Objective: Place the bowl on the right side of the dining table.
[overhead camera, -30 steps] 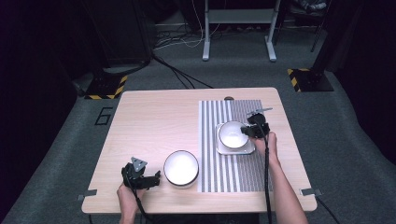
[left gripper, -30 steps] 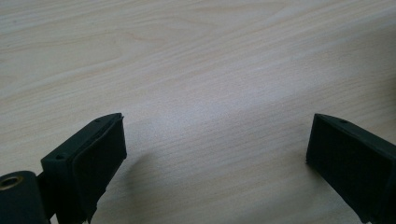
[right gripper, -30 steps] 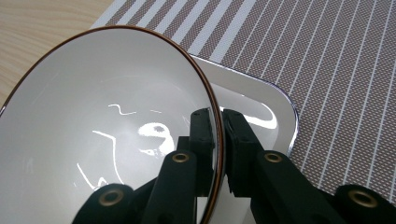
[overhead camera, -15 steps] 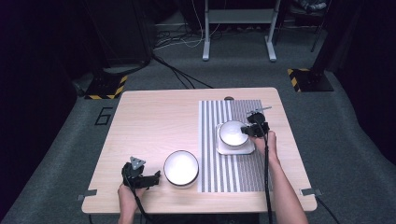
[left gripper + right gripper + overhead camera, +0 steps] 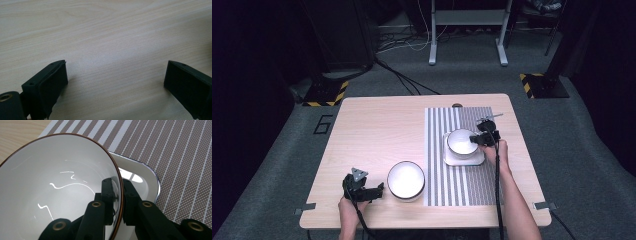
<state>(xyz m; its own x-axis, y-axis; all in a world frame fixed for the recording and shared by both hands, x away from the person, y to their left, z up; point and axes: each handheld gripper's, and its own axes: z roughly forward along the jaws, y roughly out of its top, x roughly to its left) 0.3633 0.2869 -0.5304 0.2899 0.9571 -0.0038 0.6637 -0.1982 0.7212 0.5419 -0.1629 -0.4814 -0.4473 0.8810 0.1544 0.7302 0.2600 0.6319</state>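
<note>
Inspector: Bowl point(image 5: 460, 141), white with a brown rim, sits on the square white plate point(image 5: 464, 161) over the striped mat point(image 5: 462, 185), right half of the wooden surface point(image 5: 377, 130).

Clerk: And the grip?

Inspector: Right gripper point(image 5: 479, 138) has its jaws clamped on the bowl's rim, one inside the wall, one outside, seen plainly in the right gripper view point(image 5: 117, 202).

Clerk: The other side?

Inspector: Left gripper point(image 5: 374, 191) lies near the front edge, jaws spread wide with bare wood between them. Second white bowl point(image 5: 406, 180) stands just beside it, apart from the jaws.
</note>
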